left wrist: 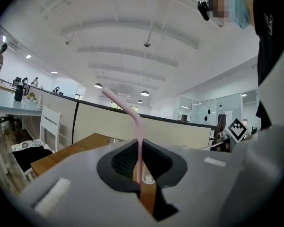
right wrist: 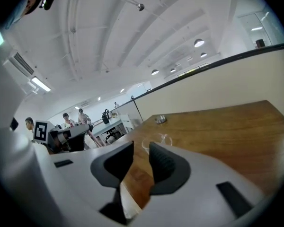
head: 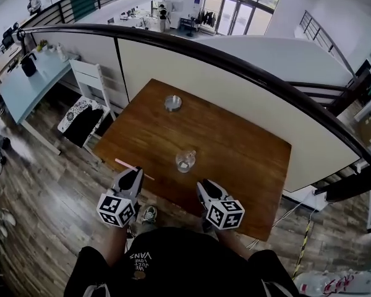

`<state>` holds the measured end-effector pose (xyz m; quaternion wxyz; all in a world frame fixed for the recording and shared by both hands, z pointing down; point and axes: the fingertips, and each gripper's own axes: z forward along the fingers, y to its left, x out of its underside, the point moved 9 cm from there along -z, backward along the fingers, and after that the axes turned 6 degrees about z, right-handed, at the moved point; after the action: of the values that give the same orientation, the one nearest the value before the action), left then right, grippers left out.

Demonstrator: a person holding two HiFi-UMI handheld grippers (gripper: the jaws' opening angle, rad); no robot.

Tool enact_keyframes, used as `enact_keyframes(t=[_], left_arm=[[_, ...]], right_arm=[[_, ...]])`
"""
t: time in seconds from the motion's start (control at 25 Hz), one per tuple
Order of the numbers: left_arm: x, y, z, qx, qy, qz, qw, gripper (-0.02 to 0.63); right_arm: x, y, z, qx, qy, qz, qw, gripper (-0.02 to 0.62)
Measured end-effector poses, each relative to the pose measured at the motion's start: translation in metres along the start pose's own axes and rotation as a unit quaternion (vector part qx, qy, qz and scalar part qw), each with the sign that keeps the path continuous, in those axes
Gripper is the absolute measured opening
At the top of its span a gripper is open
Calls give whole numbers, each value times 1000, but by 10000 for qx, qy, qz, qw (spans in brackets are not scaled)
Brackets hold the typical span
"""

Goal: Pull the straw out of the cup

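Note:
A clear cup (head: 185, 161) stands upright on the brown wooden table (head: 247, 159), near its front edge, with no straw in it. My left gripper (head: 135, 174) is left of the cup, at the table's front edge, shut on a pink bendy straw (head: 123, 163) that lies crosswise between its tips. In the left gripper view the straw (left wrist: 138, 136) rises from between the closed jaws of that gripper (left wrist: 140, 171) and bends to the left. My right gripper (head: 204, 188) hovers just right of the cup, open with nothing between its jaws. The right gripper view shows the cup (right wrist: 157, 141) beyond that gripper (right wrist: 141, 159).
A small round metal object (head: 172, 103) sits at the table's far side. A white chair (head: 89, 85) and a pale blue desk (head: 31, 82) stand to the left. A curved partition with a dark rail (head: 235, 67) runs behind the table.

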<state>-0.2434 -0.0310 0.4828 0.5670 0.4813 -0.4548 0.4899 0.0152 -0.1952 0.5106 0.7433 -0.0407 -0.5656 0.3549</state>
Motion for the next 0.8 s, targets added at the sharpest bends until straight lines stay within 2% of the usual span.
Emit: enact_keyframes(t=[0.24, 0.68, 0.8], left_arm=[[12, -16, -16, -122, 34, -127, 9998, 37], [31, -42, -22, -29, 122, -277, 9995, 37], [34, -46, -21, -7, 104, -303, 9995, 37]], right_arm=[[6, 4, -6, -100, 73, -54, 9999, 83], [23, 0, -24, -87, 405, -149, 9990, 14], [27, 0, -27, -39, 497, -265, 9984, 12]])
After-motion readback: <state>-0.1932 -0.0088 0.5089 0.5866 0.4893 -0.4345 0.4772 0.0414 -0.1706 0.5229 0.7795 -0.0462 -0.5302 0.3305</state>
